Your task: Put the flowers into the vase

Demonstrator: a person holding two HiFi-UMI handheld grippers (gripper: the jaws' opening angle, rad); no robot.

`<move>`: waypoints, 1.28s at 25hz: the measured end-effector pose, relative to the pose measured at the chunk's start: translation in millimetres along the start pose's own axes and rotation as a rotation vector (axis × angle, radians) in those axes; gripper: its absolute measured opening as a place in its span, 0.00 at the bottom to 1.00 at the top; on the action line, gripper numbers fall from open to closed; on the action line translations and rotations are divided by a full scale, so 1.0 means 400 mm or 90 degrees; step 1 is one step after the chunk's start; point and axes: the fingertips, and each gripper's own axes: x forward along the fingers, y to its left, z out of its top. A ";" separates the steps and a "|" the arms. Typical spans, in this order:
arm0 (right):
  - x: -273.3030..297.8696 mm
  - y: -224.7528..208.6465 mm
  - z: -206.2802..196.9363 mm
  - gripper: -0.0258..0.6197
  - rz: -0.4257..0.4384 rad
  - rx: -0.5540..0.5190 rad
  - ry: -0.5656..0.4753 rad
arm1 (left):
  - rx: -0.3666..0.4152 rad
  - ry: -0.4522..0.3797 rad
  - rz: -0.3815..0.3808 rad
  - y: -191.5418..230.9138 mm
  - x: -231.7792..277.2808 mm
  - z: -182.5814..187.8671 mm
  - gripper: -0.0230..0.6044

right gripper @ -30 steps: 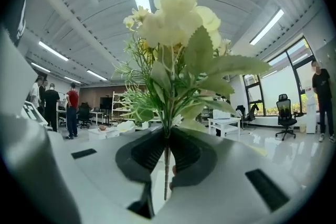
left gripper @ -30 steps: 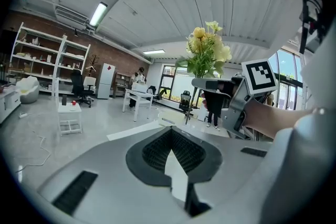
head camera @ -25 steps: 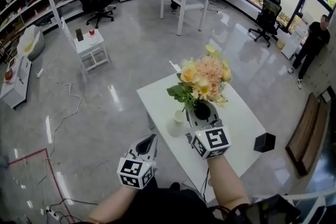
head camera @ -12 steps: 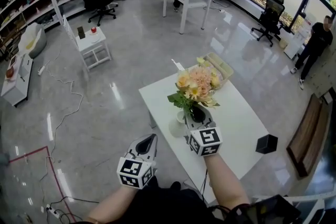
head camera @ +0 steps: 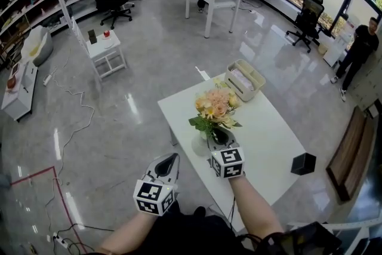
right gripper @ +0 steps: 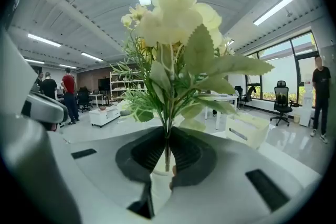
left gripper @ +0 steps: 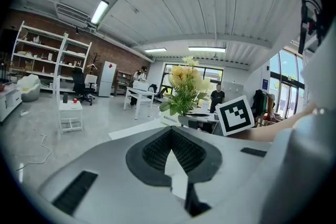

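Note:
A bouquet of peach and yellow flowers [head camera: 215,106] with green leaves stands upright over the white table [head camera: 268,128]. My right gripper [head camera: 219,139] is shut on its stems [right gripper: 168,136], whose cut end shows just below the pads. A small white vase [head camera: 200,144] stands on the table just left of the gripper, partly hidden by leaves. Off the table's near-left edge, my left gripper [head camera: 167,164] hangs over the floor, shut and empty. From the left gripper view the bouquet [left gripper: 185,86] and the right gripper's marker cube [left gripper: 233,115] show ahead.
A beige basket [head camera: 245,79] sits at the table's far end and a black box [head camera: 303,163] at its right edge. A small white side table [head camera: 104,51], shelves, office chairs and a person [head camera: 358,48] stand around on the grey floor.
My right gripper has come down with the bouquet, closer to the table and the vase. The left gripper has stayed where it was.

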 end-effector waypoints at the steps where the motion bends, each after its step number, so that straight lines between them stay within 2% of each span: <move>1: 0.001 0.000 -0.010 0.09 0.000 -0.001 0.008 | 0.000 0.000 0.000 -0.001 0.000 0.001 0.04; 7: 0.012 0.005 -0.069 0.10 0.001 -0.008 0.058 | -0.004 -0.002 0.004 0.002 -0.005 -0.002 0.04; 12: 0.020 0.003 -0.074 0.10 0.007 -0.011 0.087 | -0.006 -0.005 0.004 0.000 -0.007 -0.001 0.04; 22: 0.048 0.006 -0.091 0.12 0.029 -0.049 0.262 | -0.009 -0.014 0.001 0.004 -0.011 0.005 0.04; 32: 0.043 0.017 -0.090 0.14 0.031 -0.071 0.308 | -0.017 -0.024 0.000 0.013 -0.026 0.014 0.04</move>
